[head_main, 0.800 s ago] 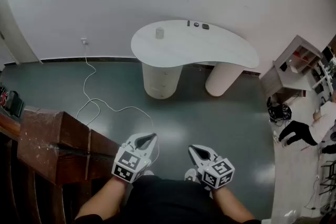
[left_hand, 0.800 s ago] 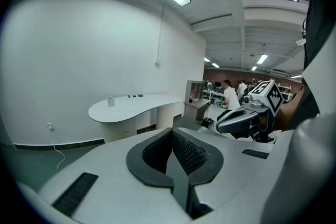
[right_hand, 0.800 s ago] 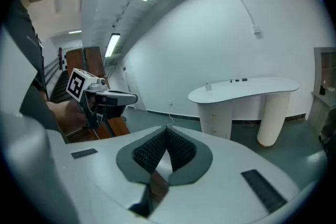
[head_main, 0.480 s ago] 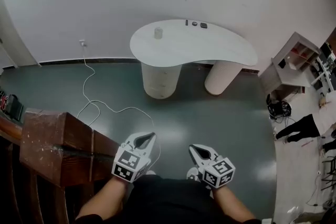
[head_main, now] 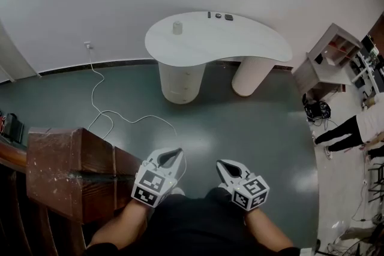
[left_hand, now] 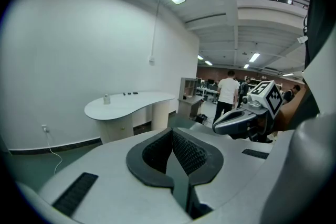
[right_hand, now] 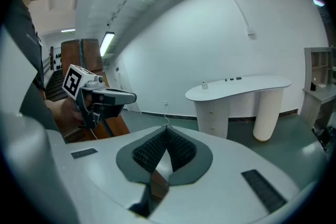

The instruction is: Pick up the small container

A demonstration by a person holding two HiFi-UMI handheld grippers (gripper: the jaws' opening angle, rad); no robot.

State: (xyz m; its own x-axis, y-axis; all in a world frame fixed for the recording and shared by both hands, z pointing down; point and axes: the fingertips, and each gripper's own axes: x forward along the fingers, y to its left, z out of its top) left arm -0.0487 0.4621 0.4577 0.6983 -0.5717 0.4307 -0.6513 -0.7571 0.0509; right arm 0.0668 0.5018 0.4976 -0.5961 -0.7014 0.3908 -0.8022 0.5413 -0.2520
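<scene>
Grey floor (head_main: 258,123), white table (head_main: 240,48) with small container (head_main: 177,27); left tongs (head_main: 177,152), right tongs (head_main: 219,163) both together.

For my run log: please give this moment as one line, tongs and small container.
left tongs: shut, empty | right tongs: shut, empty | small container: on white table, far from both tongs, untouched

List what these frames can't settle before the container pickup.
- Small pale container on the white curved table: too small in every view for lid or material.
- Three small dark items, head view: too small to identify.
- Brown wooden furniture, head view: cut off by the bottom edge.
</scene>
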